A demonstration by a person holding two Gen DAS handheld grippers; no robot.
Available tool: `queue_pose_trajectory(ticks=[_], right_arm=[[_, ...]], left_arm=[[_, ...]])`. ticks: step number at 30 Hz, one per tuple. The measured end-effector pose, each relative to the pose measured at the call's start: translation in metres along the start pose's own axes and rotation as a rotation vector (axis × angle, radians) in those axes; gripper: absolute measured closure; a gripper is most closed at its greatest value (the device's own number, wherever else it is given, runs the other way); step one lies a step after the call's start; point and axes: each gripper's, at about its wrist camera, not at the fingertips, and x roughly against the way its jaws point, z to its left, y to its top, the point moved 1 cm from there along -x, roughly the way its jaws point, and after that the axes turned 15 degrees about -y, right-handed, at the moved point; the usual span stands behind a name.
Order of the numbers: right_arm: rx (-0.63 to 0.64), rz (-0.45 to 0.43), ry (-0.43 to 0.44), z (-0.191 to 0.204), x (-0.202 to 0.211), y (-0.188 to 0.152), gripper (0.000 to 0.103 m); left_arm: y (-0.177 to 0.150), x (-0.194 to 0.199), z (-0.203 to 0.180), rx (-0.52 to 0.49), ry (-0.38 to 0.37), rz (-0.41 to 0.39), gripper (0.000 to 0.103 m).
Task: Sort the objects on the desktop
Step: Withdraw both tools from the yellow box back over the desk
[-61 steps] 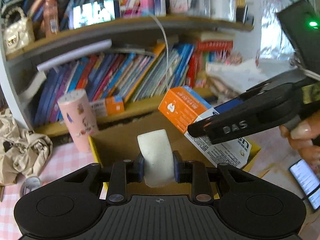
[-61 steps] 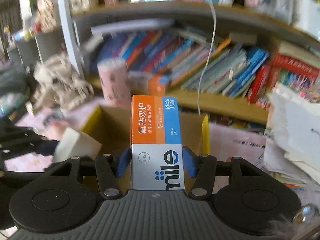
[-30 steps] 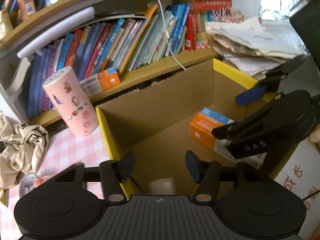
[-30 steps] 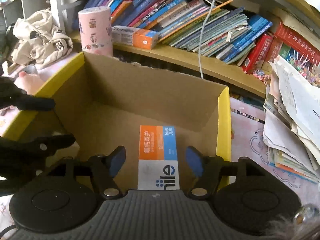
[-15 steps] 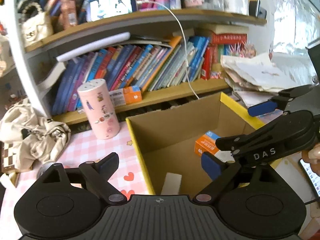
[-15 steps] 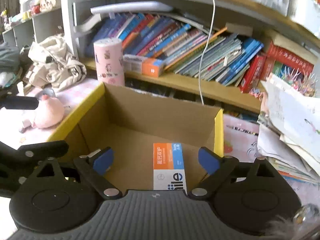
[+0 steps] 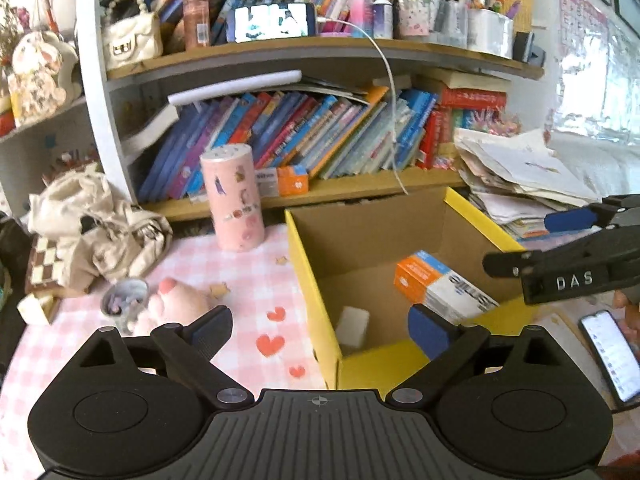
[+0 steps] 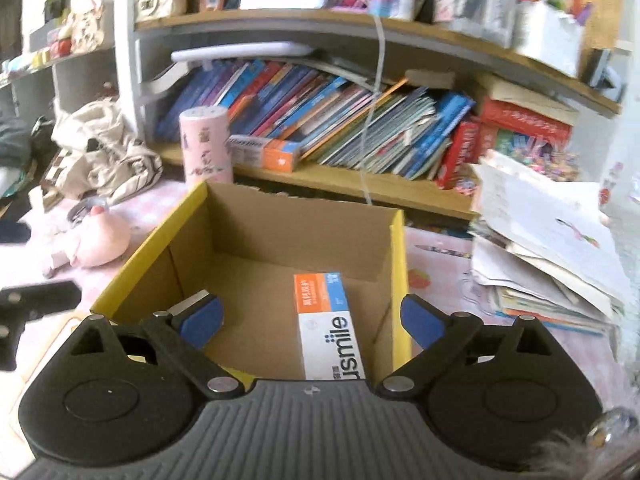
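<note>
Left wrist view: the left gripper hangs above the near left corner of the cardboard box, its blue-padded jaws spread wide with nothing between them; they have just been opening further. Inside the box, a small white block lies against the near left wall, and an orange, blue and white carton lies flat toward the right wall, the two apart from each other. The right gripper reaches in over the box's right edge, one blue pad and a black finger marked DAS showing. On the pink checked tablecloth, left of the box, stand a tall pink cylinder near the far edge and a pink plush toy closer in, with a crumpled beige bag at the far left. A lit phone lies near the right edge of the surface. Right wrist view: the right gripper is held over the near edge of the box, jaws likewise wide apart and empty, having just been opening. The carton rests on the box floor right of centre, lengthwise toward the camera, touching neither pad. A white corner, probably the block, peeps out behind the left pad. A stack of loose papers sits beyond the box's right side, and rows of books fill the shelf behind.
</note>
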Motion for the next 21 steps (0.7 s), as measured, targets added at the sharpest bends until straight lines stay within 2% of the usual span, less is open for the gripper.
queue_pose_trajectory(ticks=[3, 9, 15, 21], right_arm=[[-0.044, -0.008, -0.029, 0.001, 0.014, -0.006, 0.004], [-0.113, 0.034, -0.073, 0.016, 0.035, -0.021, 0.003], [-0.142, 0.13, -0.107, 0.043, 0.039, -0.043, 0.003], [-0.143, 0.211, -0.124, 0.072, 0.04, -0.061, 0.003]], left_arm=[[-0.005, 0.005, 0.001, -0.014, -0.048, 0.008, 0.007], [-0.015, 0.011, 0.013, -0.031, -0.095, 0.037, 0.006], [-0.03, 0.013, 0.035, -0.026, -0.124, 0.097, 0.006], [-0.034, 0.019, 0.057, -0.017, -0.146, 0.115, 0.006]])
